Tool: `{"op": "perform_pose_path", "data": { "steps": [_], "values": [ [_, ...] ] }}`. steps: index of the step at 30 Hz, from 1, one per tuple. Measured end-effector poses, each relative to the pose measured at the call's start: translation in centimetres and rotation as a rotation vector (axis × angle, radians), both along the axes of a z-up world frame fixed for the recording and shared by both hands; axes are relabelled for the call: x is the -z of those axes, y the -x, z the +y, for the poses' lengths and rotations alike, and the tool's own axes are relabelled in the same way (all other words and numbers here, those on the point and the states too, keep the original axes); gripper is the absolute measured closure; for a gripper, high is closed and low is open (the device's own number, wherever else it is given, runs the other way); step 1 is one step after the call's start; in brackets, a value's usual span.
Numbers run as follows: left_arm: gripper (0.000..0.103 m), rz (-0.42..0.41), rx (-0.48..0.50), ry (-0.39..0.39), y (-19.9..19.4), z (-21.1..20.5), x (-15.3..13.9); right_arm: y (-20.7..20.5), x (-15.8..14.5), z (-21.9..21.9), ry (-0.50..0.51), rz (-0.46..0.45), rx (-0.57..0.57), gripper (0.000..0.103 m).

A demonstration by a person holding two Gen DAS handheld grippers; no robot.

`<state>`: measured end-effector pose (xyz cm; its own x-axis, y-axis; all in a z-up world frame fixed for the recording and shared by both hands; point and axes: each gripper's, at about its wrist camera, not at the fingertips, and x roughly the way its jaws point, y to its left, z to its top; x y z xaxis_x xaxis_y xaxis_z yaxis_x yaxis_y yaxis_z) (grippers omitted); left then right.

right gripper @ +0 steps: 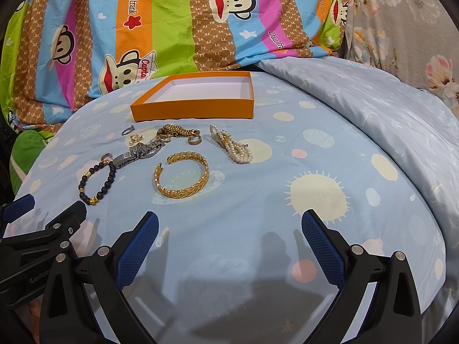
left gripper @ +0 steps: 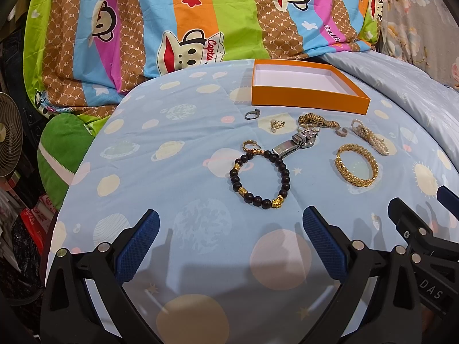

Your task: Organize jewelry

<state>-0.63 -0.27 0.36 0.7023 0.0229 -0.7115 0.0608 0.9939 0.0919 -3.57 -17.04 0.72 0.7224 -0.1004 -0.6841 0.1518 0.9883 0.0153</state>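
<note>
An empty orange box [left gripper: 308,97] [right gripper: 192,110] lies on the blue planet-print bedcover. In front of it lie a black bead bracelet [left gripper: 259,176] [right gripper: 97,180], a gold leaf bangle [left gripper: 355,167] [right gripper: 182,179], a pearl bracelet [left gripper: 370,139] [right gripper: 231,146], a silver watch [left gripper: 298,142] [right gripper: 140,152], a gold chain [left gripper: 318,121] [right gripper: 178,132] and several small rings. My left gripper [left gripper: 231,223] is open and empty, just short of the bead bracelet. My right gripper [right gripper: 229,223] is open and empty, short of the gold bangle.
A striped monkey-print pillow [left gripper: 186,20] [right gripper: 178,23] lies behind the box. A green cushion [left gripper: 61,149] and a fan [left gripper: 8,137] are off the bed's left edge. A pale blue quilt [right gripper: 373,106] lies folded at the right.
</note>
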Motion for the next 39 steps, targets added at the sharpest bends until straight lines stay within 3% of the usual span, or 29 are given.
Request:
{"op": "perform_pose_path", "data": {
  "steps": [9,15,28,37,39],
  "values": [
    [0.005,0.001,0.004,0.045,0.1,0.2,0.0,-0.1,0.3,-0.1,-0.001,0.008,-0.005,0.005],
    [0.005,0.002,0.003,0.077,0.3,1.5,-0.4,-0.8,0.6,-0.7,-0.054,0.046,-0.014,0.005],
    [0.005,0.028,-0.02,0.117,-1.5,4.7,-0.3,-5.8,0.9,0.8,-0.109,0.127,-0.071,0.005],
    [0.005,0.056,0.0,0.135,-1.9,4.8,0.1,-7.7,1.3,2.1,-0.065,0.165,-0.095,0.025],
    [0.005,0.065,0.011,0.137,-2.1,4.6,0.2,-7.6,1.3,2.2,-0.053,0.161,-0.094,0.035]
  ]
}}
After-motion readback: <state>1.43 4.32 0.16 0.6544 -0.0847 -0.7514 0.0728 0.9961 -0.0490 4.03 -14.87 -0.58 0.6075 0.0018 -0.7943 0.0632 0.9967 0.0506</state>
